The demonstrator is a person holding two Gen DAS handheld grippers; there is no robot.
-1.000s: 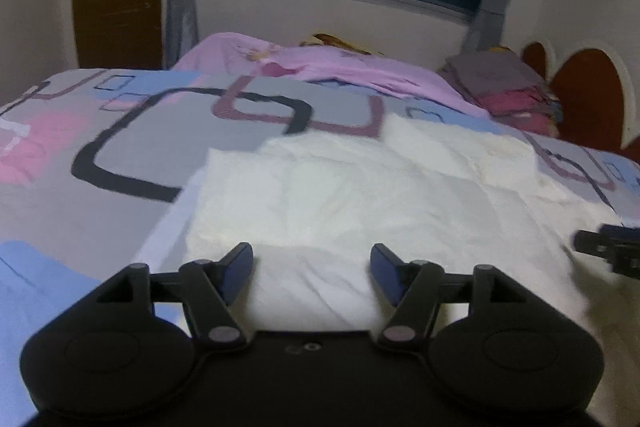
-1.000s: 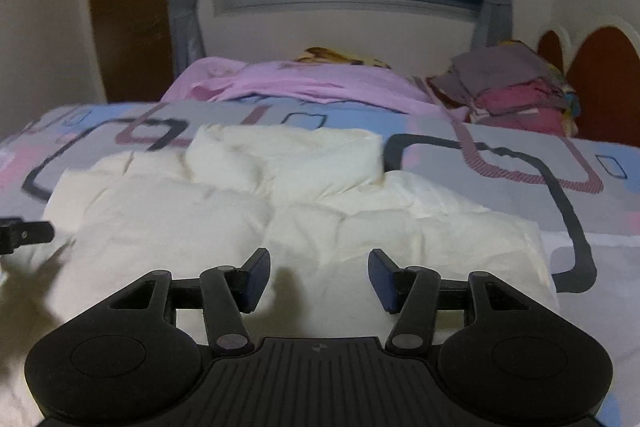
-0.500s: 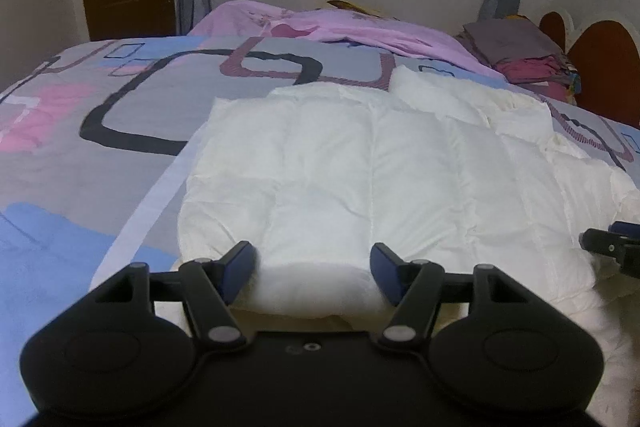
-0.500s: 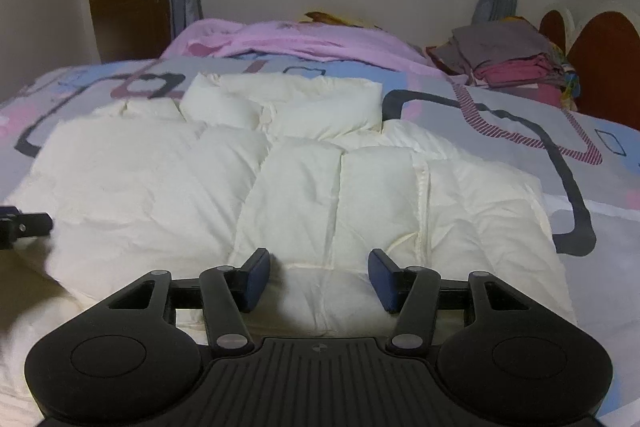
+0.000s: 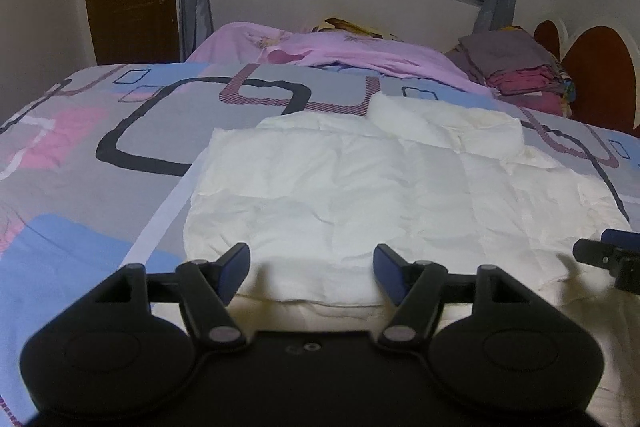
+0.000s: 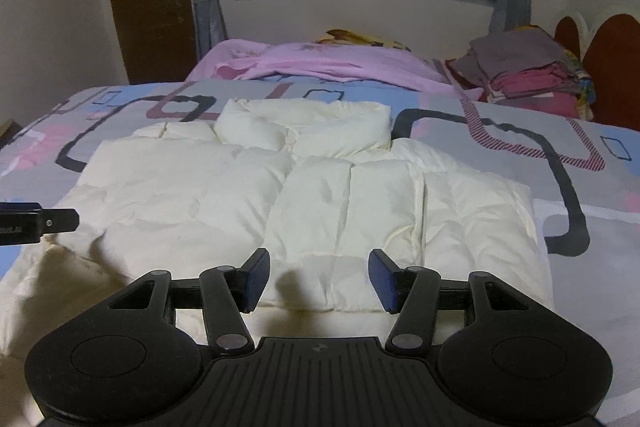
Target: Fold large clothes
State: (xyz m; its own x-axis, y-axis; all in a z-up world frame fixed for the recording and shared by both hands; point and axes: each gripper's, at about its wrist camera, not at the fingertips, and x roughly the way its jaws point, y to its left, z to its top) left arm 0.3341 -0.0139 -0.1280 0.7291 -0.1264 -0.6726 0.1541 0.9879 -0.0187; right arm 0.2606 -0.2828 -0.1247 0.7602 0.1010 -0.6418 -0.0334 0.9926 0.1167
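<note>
A white puffy jacket [image 5: 360, 195] lies flat on the bed, its collar [image 6: 304, 131] at the far end. Near the grippers its top layer ends in an edge, with more white fabric under it. My left gripper [image 5: 310, 255] hovers over the jacket's near left part; its jaws are opening and nothing is between them. My right gripper [image 6: 319, 259] hovers over the near middle, open and holding nothing. Each one shows at the edge of the other's view: the right gripper [image 5: 612, 255], the left gripper [image 6: 44, 221].
The bed cover [image 5: 100, 187] has grey, blue and pink shapes. A pink blanket [image 5: 340, 51] lies bunched at the far side under the window. A stack of folded clothes [image 5: 516, 67] sits at the far right, next to the brown headboard [image 5: 596, 83].
Both grippers have drawn back and lifted a little from the jacket, so more of it shows in both views. Neither has taken hold of anything.
</note>
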